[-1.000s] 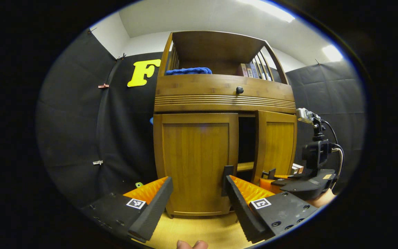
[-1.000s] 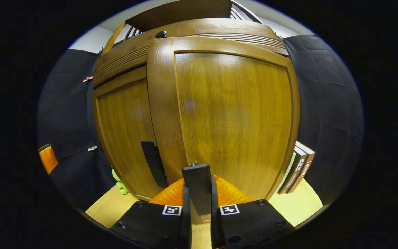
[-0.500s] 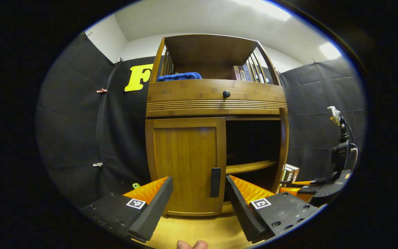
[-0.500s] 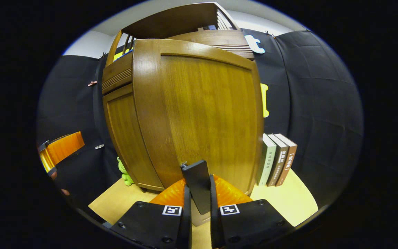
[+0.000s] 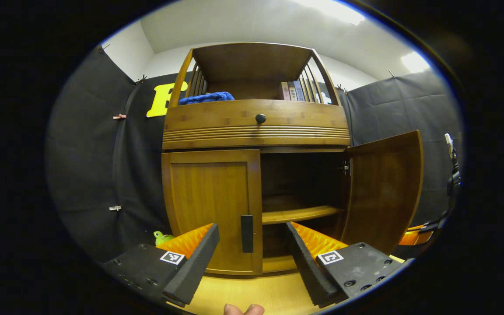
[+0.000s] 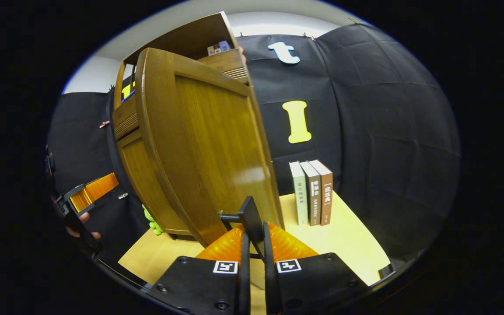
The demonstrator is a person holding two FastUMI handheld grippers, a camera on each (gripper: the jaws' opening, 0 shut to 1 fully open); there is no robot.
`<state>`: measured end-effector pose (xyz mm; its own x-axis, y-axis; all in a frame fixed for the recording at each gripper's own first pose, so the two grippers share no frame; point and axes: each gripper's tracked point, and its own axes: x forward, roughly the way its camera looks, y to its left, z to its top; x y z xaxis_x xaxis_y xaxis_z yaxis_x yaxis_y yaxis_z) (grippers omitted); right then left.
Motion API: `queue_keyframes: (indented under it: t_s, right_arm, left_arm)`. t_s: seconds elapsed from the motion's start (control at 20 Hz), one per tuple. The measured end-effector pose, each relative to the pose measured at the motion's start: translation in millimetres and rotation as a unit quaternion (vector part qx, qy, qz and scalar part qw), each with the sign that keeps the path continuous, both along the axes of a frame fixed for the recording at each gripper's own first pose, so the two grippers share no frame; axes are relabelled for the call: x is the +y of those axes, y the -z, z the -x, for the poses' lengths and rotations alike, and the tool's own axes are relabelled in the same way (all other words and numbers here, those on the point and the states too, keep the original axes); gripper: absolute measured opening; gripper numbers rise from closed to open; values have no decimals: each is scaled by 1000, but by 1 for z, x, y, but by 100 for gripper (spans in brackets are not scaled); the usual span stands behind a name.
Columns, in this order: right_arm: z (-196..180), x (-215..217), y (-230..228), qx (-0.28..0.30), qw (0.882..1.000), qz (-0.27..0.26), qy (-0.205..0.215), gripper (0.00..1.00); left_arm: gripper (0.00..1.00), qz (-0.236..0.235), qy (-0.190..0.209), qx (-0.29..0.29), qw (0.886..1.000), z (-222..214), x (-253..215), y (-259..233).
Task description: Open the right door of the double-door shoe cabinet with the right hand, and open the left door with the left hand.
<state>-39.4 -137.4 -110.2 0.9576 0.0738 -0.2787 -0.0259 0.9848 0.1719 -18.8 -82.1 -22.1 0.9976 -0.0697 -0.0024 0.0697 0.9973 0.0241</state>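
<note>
The right gripper (image 6: 253,245) clamps the right door's handle (image 6: 252,221), an upright bar partly hidden between its fingers. The right door (image 5: 383,188) stands swung open. The left gripper (image 5: 252,243), spread wide, faces the closed left door (image 5: 210,205); its vertical handle (image 5: 246,233) lies just ahead.

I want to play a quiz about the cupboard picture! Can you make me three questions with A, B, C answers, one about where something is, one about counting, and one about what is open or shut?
1. Where is the blue cloth?
A. On the top shelf
B. On the floor
C. Inside the left door

2. How many books stand beside the cabinet?
A. One
B. Three
C. Five

3. Which door is open?
A. Left door
B. Both
C. Right door

Answers:
1. A, it lies up above the drawer knob.
2. B, three spines stand side by side.
3. C, the right door is swung out with the right gripper shut on its handle; the left door is closed.
</note>
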Motion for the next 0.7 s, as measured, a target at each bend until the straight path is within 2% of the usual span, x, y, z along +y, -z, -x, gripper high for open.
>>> queue_keyframes:
  t_s: [0.05, 0.1, 0.3, 0.5, 0.6, 0.7]
  right_arm:
    - [2, -7, -2, -2, 1000, 9, -5, 26]
    - [5, -13, -5, -3, 1000, 20, -10, 15]
    - [13, -43, -14, -13, 997, 70, -6, 15]
    - [16, -67, -22, -20, 997, 65, 23, 15]
    - [20, -67, -25, -22, 998, 53, 24, 15]
    - [23, -71, -25, -24, 997, 63, 31, 15]
  left_arm:
    - [93, 0, 3, 0, 1000, -2, -7, -2]
    - [95, 0, 6, -1, 1000, -2, -13, -3]
    - [95, 0, 17, -1, 1000, -6, -35, -7]
    - [93, -6, 21, 5, 1000, -10, -46, -5]
    - [93, -6, 21, 8, 1000, -12, -47, -1]
    - [93, -4, 21, 12, 1000, -16, -47, 2]
